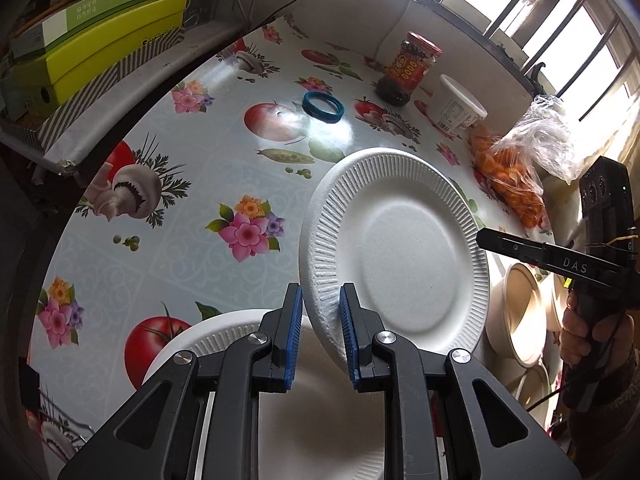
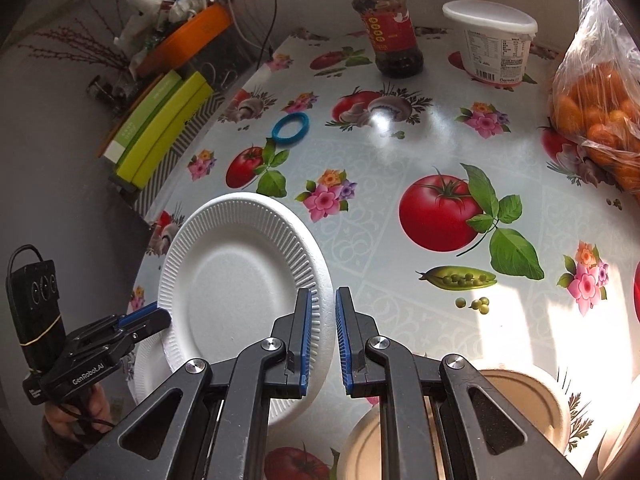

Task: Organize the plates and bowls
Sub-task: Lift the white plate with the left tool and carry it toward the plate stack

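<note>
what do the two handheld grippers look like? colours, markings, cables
Both are matte black scissor-link frames with silver pivot bolts and ribbed blue pads. The left gripper carries white "GenRobot.AI" lettering, a black three-lens module strapped on with a yellow band, and a black cable at its grip. The right gripper reads "DAS" in white, with a similar module and a black cable below.

The left black plastic claw (image 1: 320, 336) carries ribbed blue pads (image 1: 293, 336) on its two fingers and round silver screws (image 1: 258, 338) at the linkage joints. The right black plastic claw (image 2: 321, 336) matches it. One handle reads "GenRobot.AI" in white; the other arm reads "DAS". A black cable (image 2: 86, 422) trails from the left handle.
</note>
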Demonstrator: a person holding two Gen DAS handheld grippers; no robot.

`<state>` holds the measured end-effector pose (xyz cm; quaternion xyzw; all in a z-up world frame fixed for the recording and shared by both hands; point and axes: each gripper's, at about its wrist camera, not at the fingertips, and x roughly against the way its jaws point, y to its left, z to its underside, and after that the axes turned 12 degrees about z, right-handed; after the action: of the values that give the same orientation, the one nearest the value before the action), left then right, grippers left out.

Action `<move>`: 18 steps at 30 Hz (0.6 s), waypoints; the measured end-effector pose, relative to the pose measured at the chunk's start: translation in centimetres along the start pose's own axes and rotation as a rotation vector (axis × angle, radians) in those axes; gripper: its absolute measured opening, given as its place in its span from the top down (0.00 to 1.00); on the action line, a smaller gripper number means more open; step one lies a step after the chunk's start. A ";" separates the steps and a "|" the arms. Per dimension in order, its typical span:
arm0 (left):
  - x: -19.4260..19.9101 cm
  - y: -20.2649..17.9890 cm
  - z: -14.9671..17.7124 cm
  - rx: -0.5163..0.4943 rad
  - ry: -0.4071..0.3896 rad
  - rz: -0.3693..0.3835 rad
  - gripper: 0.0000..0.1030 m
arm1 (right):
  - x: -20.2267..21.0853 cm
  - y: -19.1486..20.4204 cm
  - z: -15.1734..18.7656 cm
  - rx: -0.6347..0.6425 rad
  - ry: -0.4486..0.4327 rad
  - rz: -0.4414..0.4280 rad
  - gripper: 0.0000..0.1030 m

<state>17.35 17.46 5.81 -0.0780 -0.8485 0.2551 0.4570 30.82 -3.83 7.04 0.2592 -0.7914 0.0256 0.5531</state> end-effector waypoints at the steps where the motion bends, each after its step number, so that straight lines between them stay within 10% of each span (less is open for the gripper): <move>1: 0.3 0.1 0.1 0.001 -0.004 -0.001 0.81 | 0.1 0.2 0.2 0.003 -0.001 -0.003 0.88; 18: 3.9 2.4 2.5 0.014 -0.042 -0.034 0.81 | 0.9 4.6 3.1 0.056 -0.006 -0.030 0.88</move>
<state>12.84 20.05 6.35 -0.0552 -0.8573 0.2547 0.4440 25.90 -1.18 7.80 0.2866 -0.7880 0.0387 0.5435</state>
